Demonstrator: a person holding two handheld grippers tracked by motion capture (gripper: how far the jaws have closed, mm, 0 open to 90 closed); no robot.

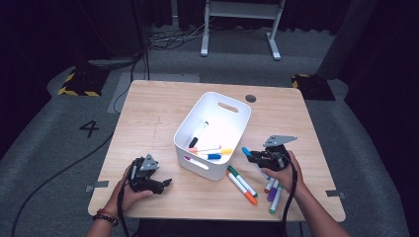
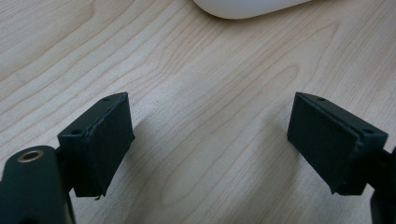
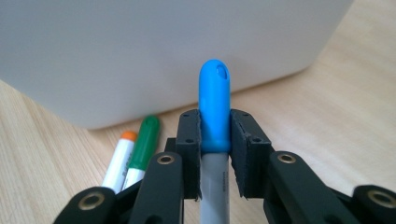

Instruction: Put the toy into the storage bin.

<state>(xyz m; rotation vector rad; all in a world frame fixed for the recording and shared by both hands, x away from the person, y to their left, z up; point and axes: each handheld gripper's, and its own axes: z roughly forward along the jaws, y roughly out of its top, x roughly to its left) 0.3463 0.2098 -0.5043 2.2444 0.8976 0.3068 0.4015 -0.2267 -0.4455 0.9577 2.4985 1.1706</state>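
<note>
My right gripper (image 1: 255, 157) is shut on a blue-capped marker (image 1: 246, 151), held just above the table to the right of the white bin (image 1: 184, 129). In the right gripper view the blue-capped marker (image 3: 215, 107) stands clamped between the pads of the right gripper (image 3: 215, 140), its cap pointing at the white bin (image 3: 163, 51). My left gripper (image 1: 165, 183) rests at the table's front left, open. The left gripper view shows the left gripper (image 2: 210, 140) with bare wood between its wide jaws. Several markers (image 1: 210, 150) lie in the bin.
A green marker (image 1: 242, 180) and an orange marker (image 1: 244, 190) lie on the table in front of the bin, with a few more markers (image 1: 272, 191) under my right hand. The same green marker (image 3: 144, 142) and orange marker (image 3: 120, 158) appear left of the right jaws.
</note>
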